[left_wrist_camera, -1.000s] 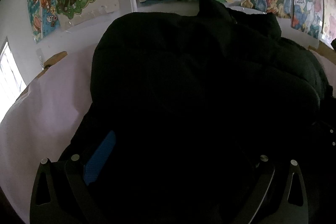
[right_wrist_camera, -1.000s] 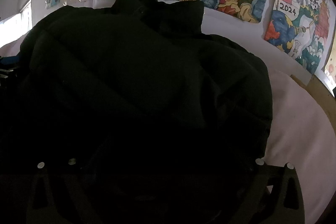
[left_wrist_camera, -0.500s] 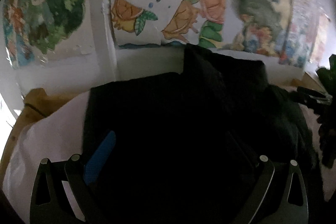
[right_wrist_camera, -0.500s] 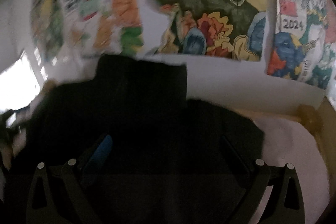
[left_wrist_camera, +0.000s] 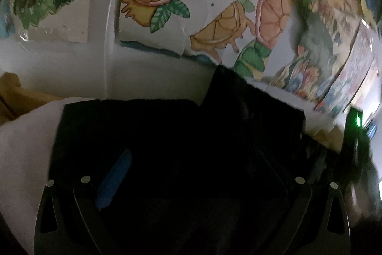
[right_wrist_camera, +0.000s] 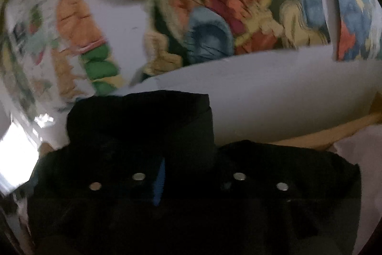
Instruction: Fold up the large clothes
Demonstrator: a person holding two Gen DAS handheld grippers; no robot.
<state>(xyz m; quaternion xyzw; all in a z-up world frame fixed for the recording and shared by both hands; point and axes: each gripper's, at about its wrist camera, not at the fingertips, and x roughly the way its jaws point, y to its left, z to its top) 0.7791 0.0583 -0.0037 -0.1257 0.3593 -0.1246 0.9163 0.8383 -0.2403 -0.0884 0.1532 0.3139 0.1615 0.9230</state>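
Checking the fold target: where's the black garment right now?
The black garment fills the lower half of both wrist views, lying on the pale sheet right under the wall posters. Its raised part sits just ahead of the closing right gripper.

Domestic room, likely a bedroom: hand-painted paper pictures of orange slices and flowers (left_wrist_camera: 214, 23) taped to white wall (left_wrist_camera: 59, 68); pale pink sheet (left_wrist_camera: 21, 149); bright window (right_wrist_camera: 14, 159).
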